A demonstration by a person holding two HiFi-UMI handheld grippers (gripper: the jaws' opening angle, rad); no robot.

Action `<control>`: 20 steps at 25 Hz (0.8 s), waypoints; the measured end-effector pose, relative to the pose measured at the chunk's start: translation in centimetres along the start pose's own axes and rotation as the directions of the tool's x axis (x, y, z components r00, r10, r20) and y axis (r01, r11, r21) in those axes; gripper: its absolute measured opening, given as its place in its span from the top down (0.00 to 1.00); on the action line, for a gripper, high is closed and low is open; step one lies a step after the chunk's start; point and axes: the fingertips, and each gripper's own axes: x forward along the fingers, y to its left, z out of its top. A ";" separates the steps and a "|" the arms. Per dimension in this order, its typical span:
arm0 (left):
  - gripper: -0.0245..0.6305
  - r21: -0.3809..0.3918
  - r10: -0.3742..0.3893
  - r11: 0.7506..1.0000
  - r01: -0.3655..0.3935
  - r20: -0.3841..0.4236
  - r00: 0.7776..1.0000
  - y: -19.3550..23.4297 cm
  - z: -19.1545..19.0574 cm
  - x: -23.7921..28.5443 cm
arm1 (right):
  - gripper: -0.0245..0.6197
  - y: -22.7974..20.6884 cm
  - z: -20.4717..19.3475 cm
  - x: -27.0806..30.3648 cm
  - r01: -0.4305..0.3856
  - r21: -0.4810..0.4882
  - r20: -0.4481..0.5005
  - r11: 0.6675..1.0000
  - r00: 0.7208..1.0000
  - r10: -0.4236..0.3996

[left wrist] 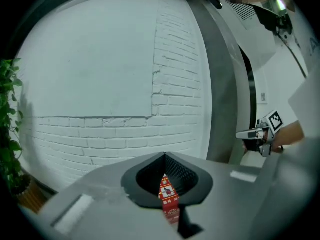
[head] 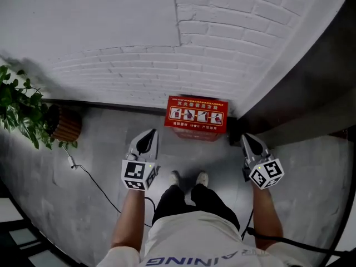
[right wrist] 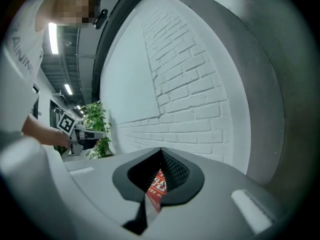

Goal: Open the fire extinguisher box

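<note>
The red fire extinguisher box point(head: 196, 117) stands on the floor against the white brick wall, its lid with white pictograms facing up and closed. My left gripper point(head: 147, 139) hovers short of the box's left front corner, jaws shut and empty. At the box's right side, my right gripper point(head: 249, 141) is also shut and holds nothing. In the left gripper view the closed jaws point(left wrist: 165, 155) meet at a point, and a strip of the red box point(left wrist: 169, 200) shows below them. The right gripper view shows the same: closed jaws point(right wrist: 161, 150) over a sliver of the box point(right wrist: 157, 184).
A leafy plant point(head: 19, 107) in a wicker pot point(head: 67, 124) stands at the left by the wall. A black cable point(head: 95, 183) runs across the grey floor. A dark grey wall point(head: 311, 88) juts out right of the box. The person's feet point(head: 188, 178) are just behind the box.
</note>
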 end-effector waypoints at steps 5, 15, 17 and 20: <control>0.96 -0.016 -0.063 0.998 0.062 -0.032 0.998 0.3 -2.0 4.7 | 0.96 -1.4 -1.8 2.5 0.049 0.009 0.005 0.999 0.999 -0.049; 0.96 -0.015 -0.148 0.989 0.148 -0.049 0.988 0.0 -9.3 10.1 | 0.96 -2.8 -8.4 4.6 0.127 0.002 0.002 0.992 0.992 -0.127; 0.96 -0.029 -0.130 0.991 0.128 -0.048 0.990 0.0 -12.2 11.7 | 0.96 -3.4 -10.7 5.5 0.128 -0.013 0.002 0.992 0.992 -0.128; 0.96 -0.032 -0.121 0.992 0.119 -0.041 0.992 -0.6 -16.1 13.7 | 0.96 -4.6 -15.0 6.7 0.144 -0.015 -0.012 0.989 0.989 -0.144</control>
